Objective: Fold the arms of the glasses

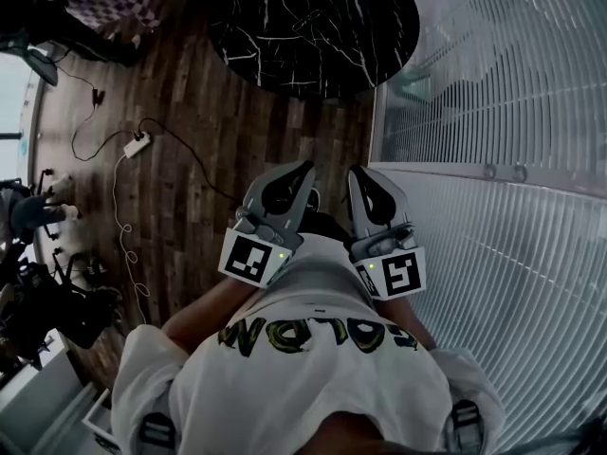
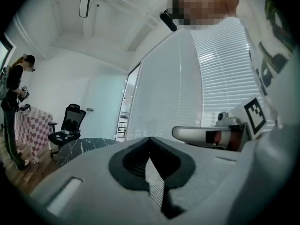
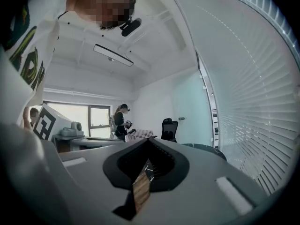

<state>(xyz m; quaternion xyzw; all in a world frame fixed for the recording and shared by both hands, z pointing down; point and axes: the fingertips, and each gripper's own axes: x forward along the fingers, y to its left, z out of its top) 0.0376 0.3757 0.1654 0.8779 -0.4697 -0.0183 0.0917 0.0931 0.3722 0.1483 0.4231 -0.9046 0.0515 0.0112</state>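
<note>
Left claw (image 1: 302, 174) and right claw (image 1: 360, 172) were both pressed together, empty, side by side at the waist. No glasses were visible; perhaps on the dark marble desk (image 1: 313, 27) ahead, well apart from both claws.

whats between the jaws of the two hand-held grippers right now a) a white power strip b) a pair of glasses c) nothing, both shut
c: the left hand-held gripper and the right hand-held gripper each show jaws pressed together with nothing between them.

The table (image 1: 313, 27) stands ahead, blinds (image 1: 493, 93) right of it, power strip (image 1: 137, 145) left.
</note>
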